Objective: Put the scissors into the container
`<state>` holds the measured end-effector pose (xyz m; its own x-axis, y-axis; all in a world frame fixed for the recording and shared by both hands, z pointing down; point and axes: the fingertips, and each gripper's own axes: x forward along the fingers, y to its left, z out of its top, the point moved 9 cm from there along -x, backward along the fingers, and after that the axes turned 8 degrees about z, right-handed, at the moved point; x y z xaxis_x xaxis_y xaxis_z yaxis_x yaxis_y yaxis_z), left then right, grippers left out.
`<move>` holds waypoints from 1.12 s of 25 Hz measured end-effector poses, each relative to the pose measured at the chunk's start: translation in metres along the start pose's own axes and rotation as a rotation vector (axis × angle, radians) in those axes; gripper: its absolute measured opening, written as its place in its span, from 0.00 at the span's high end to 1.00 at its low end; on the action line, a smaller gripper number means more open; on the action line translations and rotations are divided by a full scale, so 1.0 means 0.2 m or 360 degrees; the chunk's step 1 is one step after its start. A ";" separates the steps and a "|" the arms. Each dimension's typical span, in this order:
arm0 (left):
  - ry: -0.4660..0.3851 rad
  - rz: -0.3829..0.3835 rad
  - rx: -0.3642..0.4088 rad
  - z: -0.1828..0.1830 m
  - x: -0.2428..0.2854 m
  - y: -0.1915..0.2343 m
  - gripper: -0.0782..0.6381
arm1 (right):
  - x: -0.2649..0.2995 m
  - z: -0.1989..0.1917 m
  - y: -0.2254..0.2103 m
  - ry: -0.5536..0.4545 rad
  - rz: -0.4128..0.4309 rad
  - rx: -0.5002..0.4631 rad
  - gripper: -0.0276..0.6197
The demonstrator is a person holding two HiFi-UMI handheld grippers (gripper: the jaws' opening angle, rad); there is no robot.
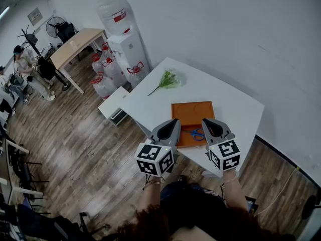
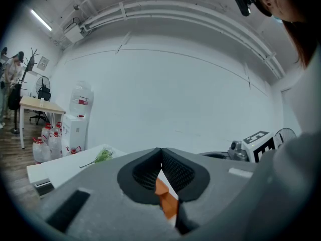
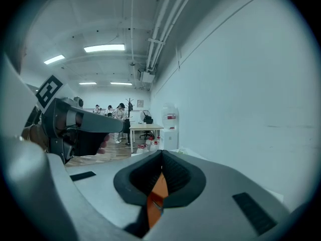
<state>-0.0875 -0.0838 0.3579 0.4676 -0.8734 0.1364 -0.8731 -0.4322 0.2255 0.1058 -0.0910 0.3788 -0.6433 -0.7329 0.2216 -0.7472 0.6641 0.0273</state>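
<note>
Item: scissors (image 1: 197,133), blue-handled, lying inside the orange container (image 1: 190,109) near its front rim; we judge the task done. Left gripper (image 1: 175,120) and right gripper (image 1: 205,120): jaws closed together, holding nothing, poised above that rim. Risk, as we judge it: a low pass could nudge the container or snag the scissors' handles.

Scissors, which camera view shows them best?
The head view: the blue-handled scissors lie in plain sight inside the orange container. Both gripper views show only an orange sliver of the container through their shut jaws; the scissors cannot be made out there.
</note>
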 end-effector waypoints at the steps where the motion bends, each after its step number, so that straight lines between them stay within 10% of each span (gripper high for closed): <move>1: -0.0001 -0.0001 0.0000 0.00 0.00 0.00 0.87 | 0.00 0.00 0.00 -0.0004 -0.0004 -0.0003 0.96; 28: 0.0026 -0.0023 0.0019 -0.01 0.02 0.04 0.87 | 0.01 0.01 -0.01 -0.0007 -0.0064 -0.0002 0.96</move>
<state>-0.0919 -0.0909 0.3615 0.4823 -0.8632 0.1491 -0.8678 -0.4476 0.2158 0.1053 -0.0931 0.3774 -0.6133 -0.7597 0.2162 -0.7723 0.6341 0.0375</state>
